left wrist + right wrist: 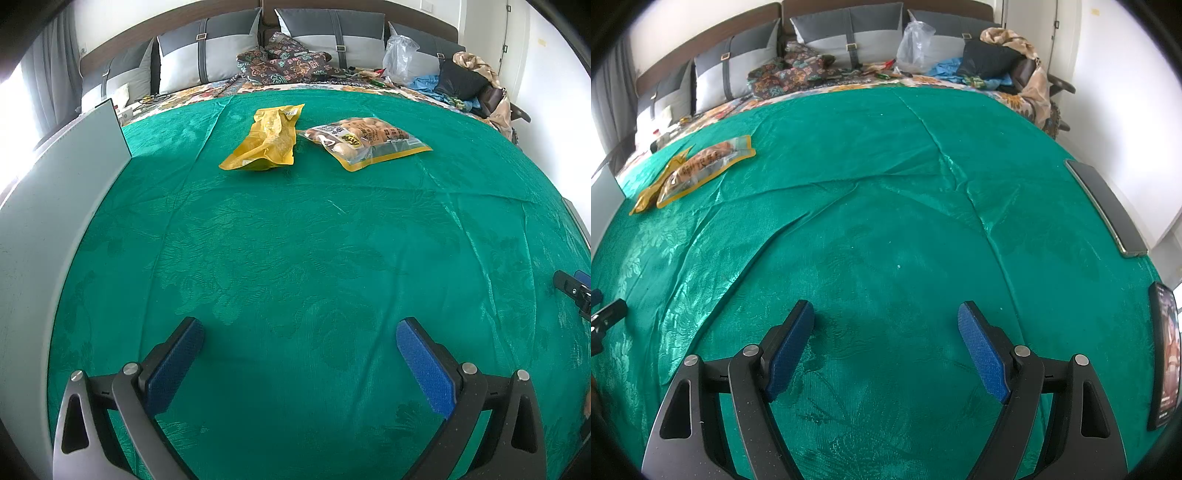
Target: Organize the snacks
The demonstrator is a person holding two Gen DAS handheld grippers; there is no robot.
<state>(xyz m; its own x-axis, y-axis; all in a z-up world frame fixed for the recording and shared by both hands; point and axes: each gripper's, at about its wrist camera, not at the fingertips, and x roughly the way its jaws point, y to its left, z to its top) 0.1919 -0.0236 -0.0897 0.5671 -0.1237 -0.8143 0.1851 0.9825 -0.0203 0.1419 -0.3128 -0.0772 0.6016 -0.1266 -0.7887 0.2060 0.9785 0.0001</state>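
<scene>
A yellow snack bag (266,139) and a clear yellow-edged snack bag (364,140) of round brown pieces lie side by side on the green cloth (295,240), far ahead of my left gripper (300,332). That gripper is open and empty, low over the cloth. In the right wrist view both bags lie at the far left, the clear bag (701,168) in front of the yellow bag (652,192). My right gripper (886,317) is open and empty over the cloth, far from both bags; its tip shows in the left wrist view (574,291).
A grey box wall (55,229) stands along the cloth's left edge. A dark flat device (1106,206) and a phone (1165,354) lie at the right edge. Pillows (207,55), a plastic bag (400,55) and piled clothes (469,81) sit behind the cloth.
</scene>
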